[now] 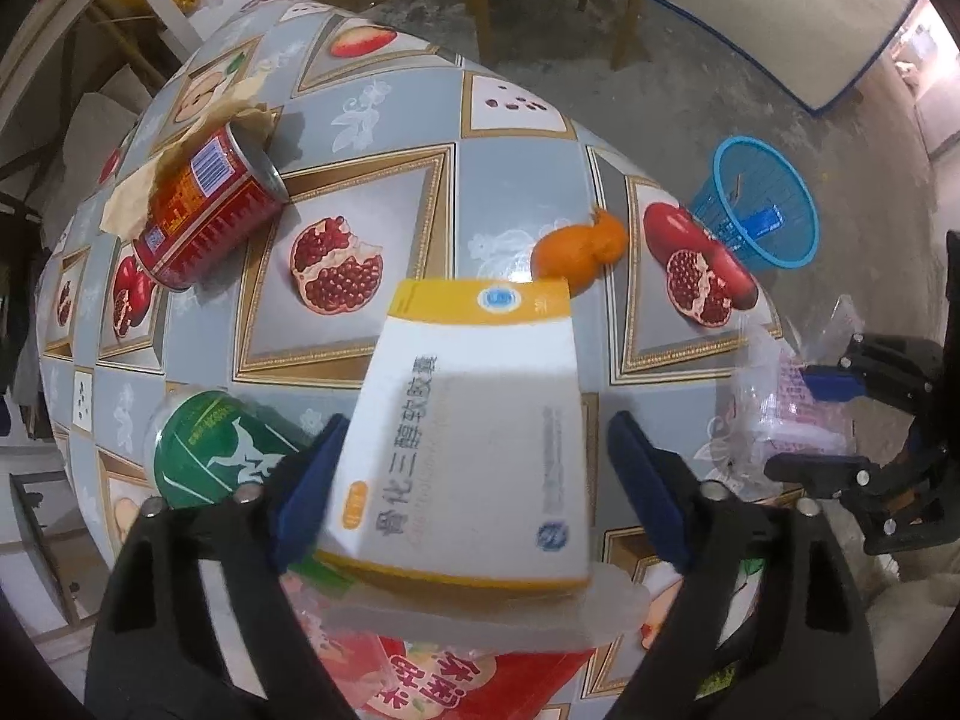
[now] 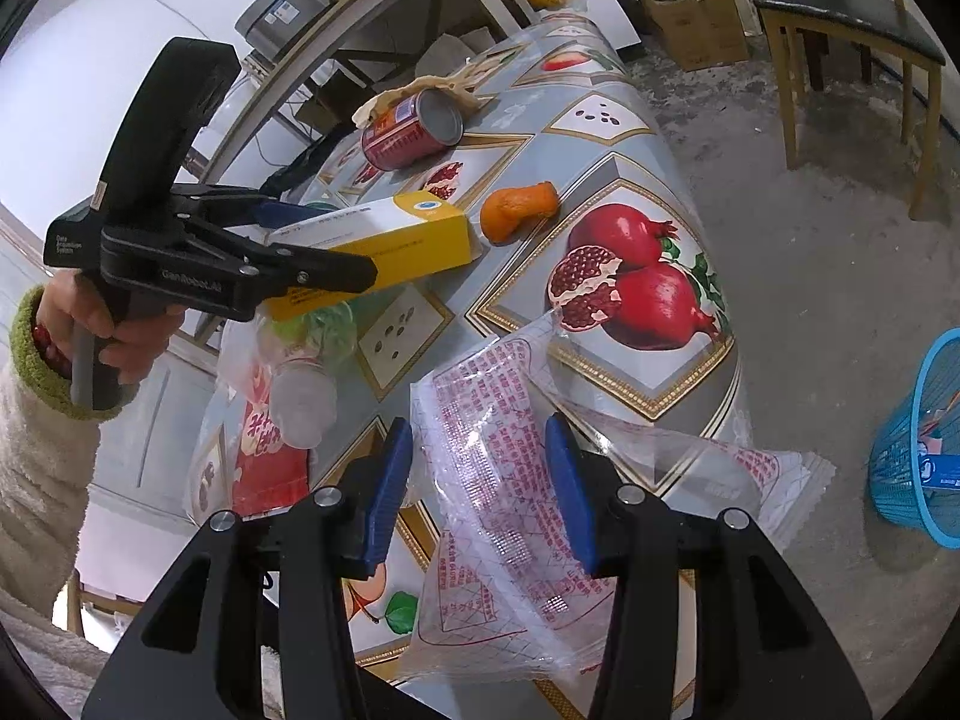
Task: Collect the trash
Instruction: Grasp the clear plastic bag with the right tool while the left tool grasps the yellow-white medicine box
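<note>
Wooden chair (image 2: 852,54) with dark seat stands on the concrete floor (image 2: 810,252), far right. Cardboard box (image 2: 699,30) sits on the floor beside it. Grey appliance (image 2: 288,6) far left.

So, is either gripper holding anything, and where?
Left gripper straddles the medicine box, long sides, not yet clamped. Right gripper has the plastic bag, mid-sheet, between its pads; grip unclear.

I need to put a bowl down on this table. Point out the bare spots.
Freest: the cloth between the red can, the orange peel and the yellow-and-white box. Another bare stretch lies beyond the peel toward the far edge. Crowded: the near end, with the box, green-lidded cup, snack bag and clear wrapper.
</note>
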`<state>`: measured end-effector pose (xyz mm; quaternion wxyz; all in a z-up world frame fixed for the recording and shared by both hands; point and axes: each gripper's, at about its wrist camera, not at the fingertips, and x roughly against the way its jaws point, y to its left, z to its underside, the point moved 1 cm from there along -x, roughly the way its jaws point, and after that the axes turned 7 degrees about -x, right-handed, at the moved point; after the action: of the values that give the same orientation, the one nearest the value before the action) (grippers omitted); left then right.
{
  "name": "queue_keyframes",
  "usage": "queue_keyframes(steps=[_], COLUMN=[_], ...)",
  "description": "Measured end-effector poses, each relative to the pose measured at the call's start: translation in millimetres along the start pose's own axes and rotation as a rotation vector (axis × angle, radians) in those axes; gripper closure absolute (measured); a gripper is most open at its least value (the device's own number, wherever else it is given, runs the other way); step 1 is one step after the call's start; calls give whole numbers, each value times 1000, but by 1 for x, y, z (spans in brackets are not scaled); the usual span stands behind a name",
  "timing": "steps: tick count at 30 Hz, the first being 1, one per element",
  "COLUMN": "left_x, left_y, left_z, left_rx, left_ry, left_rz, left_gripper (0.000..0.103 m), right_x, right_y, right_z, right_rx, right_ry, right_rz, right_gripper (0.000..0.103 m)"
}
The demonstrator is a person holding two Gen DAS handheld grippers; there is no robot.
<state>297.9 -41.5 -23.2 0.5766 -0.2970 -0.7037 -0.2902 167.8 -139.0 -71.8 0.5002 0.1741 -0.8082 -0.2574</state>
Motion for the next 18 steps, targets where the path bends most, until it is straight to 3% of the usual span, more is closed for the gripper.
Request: queue_keyframes(steps=[2, 18], left_x=[0, 22], left_y=[-2, -9], left_z=[0, 6], left_rx=[-1, 14], left_ry=[8, -56], left_rz=[-7, -22], left_gripper=[31, 36], right_x=[0, 9], right_y=[0, -3], right_z=[-1, -2], right_rx=[-2, -21], right_ry=[-1, -29], right_rz=[-1, -2], right_gripper=[58, 60])
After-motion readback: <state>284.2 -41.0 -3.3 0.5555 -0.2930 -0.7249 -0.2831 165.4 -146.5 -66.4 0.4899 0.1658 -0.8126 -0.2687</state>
